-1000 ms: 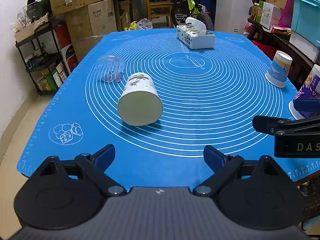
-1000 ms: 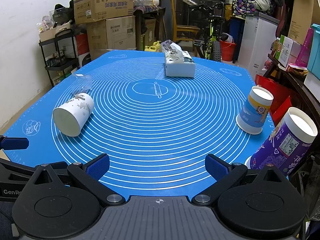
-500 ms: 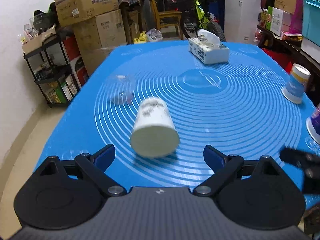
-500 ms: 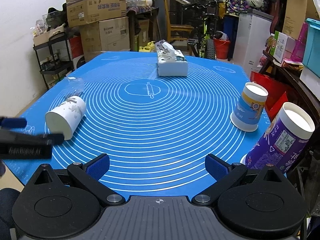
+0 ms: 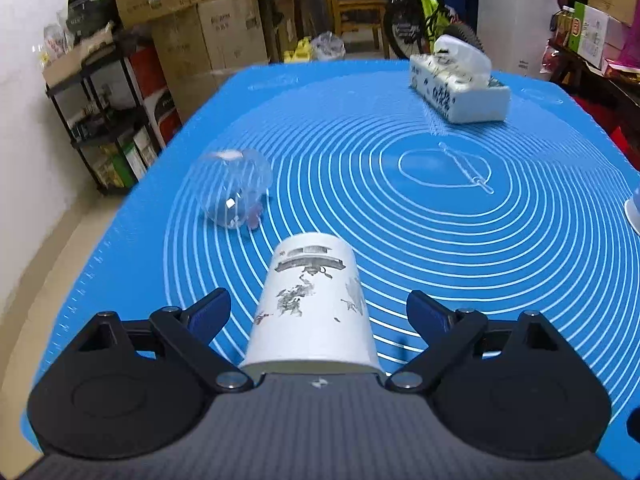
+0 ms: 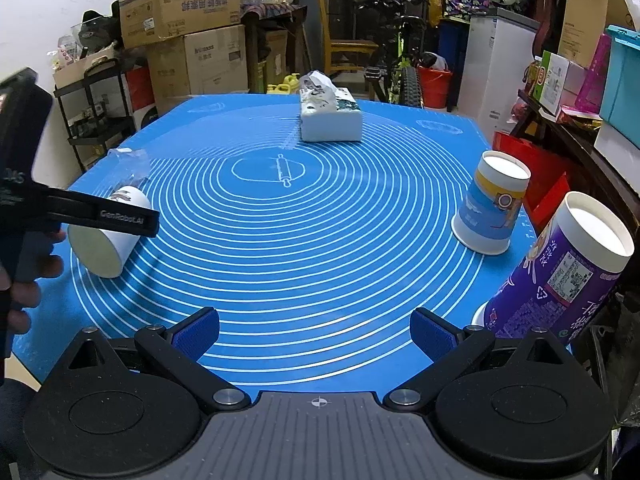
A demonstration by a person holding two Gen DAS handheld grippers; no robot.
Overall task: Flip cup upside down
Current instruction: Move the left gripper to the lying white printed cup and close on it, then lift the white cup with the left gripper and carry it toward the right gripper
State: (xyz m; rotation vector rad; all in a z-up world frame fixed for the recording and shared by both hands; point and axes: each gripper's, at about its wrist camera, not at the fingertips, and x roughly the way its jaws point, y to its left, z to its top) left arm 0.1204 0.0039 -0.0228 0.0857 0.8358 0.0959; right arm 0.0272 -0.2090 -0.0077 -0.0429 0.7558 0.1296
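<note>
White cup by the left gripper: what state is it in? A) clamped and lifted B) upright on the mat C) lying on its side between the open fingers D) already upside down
C: the white cup lies on its side on the mat, between the left gripper fingers, which stand apart from its wall.

White cup point(image 5: 314, 304) between open left claw point(image 5: 318, 314)
</note>
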